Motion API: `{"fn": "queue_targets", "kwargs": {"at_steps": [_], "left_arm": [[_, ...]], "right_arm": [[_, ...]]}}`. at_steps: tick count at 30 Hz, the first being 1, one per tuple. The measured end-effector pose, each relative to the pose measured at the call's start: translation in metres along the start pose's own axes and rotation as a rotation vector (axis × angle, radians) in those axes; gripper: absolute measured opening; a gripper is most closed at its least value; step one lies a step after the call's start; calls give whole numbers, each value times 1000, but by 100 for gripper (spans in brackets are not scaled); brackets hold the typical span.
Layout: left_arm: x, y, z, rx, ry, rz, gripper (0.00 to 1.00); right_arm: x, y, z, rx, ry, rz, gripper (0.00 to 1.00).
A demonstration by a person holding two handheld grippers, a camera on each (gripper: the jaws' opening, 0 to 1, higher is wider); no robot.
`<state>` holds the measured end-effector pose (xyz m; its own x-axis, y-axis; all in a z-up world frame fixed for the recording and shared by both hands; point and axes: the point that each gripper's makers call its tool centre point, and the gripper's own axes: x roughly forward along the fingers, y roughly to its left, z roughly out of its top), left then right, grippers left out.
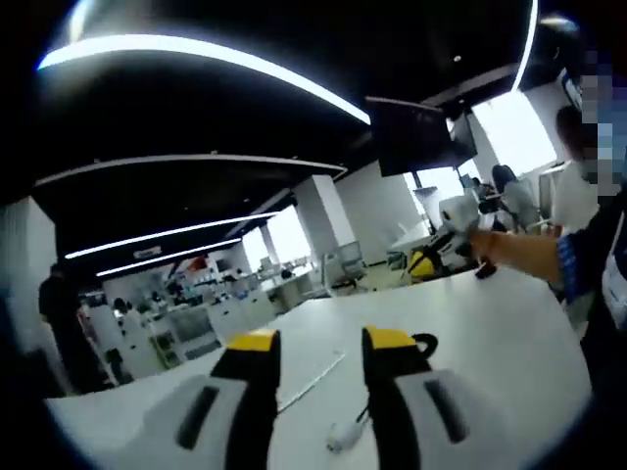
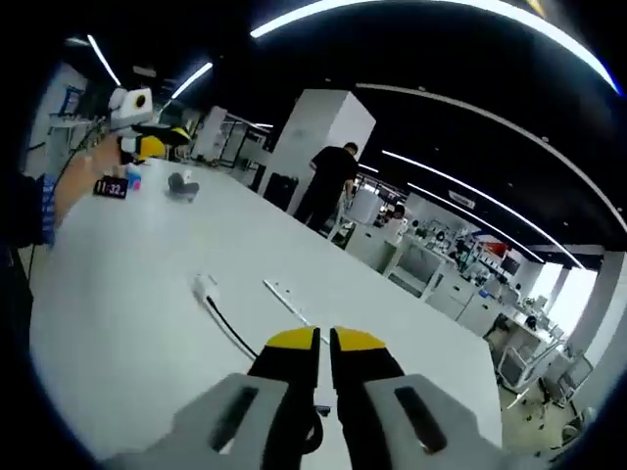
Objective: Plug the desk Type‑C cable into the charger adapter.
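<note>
My left gripper (image 1: 322,341) hangs open over the white table (image 1: 490,333), nothing between its yellow-tipped jaws. Below them lie a small white block (image 1: 343,436), a black cable (image 1: 426,343) curling from behind the right jaw, and a thin white strip (image 1: 313,382). In the right gripper view the white block (image 2: 203,284) lies on the table with the black cable (image 2: 230,328) running from it toward my jaws, the white strip (image 2: 289,299) beside it. My right gripper (image 2: 324,341) is shut above the table, holding nothing I can see. Each gripper appears far off in the other's view: right gripper (image 1: 431,259), left gripper (image 2: 167,140).
A person's arm (image 1: 529,255) reaches across the table's right side. A small clock display (image 2: 110,188) and a dark object (image 2: 183,184) sit at the table's far end. A person in black (image 2: 328,181) stands beyond the table edge. Desks and chairs fill the office behind.
</note>
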<state>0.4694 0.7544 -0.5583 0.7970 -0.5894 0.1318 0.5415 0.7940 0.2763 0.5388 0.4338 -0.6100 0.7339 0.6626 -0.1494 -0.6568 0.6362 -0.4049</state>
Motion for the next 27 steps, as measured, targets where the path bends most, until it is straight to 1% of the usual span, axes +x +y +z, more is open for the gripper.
{"fn": "queue_targets", "kwargs": {"at_steps": [1,2,4,5,6,8,9,10,11,13,14,16,17,19,20,21,22,24,26,27], "left_arm": [[-11,2,0,20,-4,32,32],[-14,2,0,26,-7,40,32],[-38,2,-2,39,-6,92,32],[-50,2,-4,45,-6,118,32],[-59,0,-5,47,-2,135,33],[-78,-2,-3,59,-19,185,34],[-83,-1,-1,64,-34,205,34],[-91,-1,-1,66,-46,232,35],[-96,-2,-2,71,-43,245,36],[-113,0,-7,75,-41,310,37],[-118,1,-8,73,-47,330,39],[-129,-1,-13,66,-56,361,43],[-136,-1,-18,52,-60,387,46],[-144,0,-25,5,-78,428,49],[-145,-4,-32,17,-70,426,50],[-147,-5,-44,22,-35,442,50],[-149,-4,-51,19,-12,458,51],[-152,-4,-61,5,-22,484,52],[-156,-1,-67,-30,-41,511,52],[-159,3,-71,-36,-49,537,52]], "right_arm": [[-10,8,5,-3,-22,1,3],[-17,13,7,-4,-33,-5,3],[-31,23,11,-8,-54,-18,4],[-39,28,13,-9,-65,-24,5],[-49,35,16,0,-93,-36,7],[-62,44,20,9,-137,-39,11],[-72,50,22,10,-176,-51,15],[-81,55,23,8,-203,-65,16],[-92,60,23,-3,-230,-87,16],[-106,66,20,-21,-256,-129,18],[-115,72,17,-18,-278,-155,19],[-123,79,11,7,-308,-171,22],[-126,82,5,19,-311,-179,22],[-129,82,-7,58,-311,-206,19],[-128,82,-15,61,-308,-222,19],[-127,82,-22,44,-304,-236,19],[-125,82,-28,40,-305,-248,19],[-120,80,-40,61,-318,-256,19],[-117,78,-47,80,-330,-259,20],[-113,75,-54,101,-339,-271,21]]}}
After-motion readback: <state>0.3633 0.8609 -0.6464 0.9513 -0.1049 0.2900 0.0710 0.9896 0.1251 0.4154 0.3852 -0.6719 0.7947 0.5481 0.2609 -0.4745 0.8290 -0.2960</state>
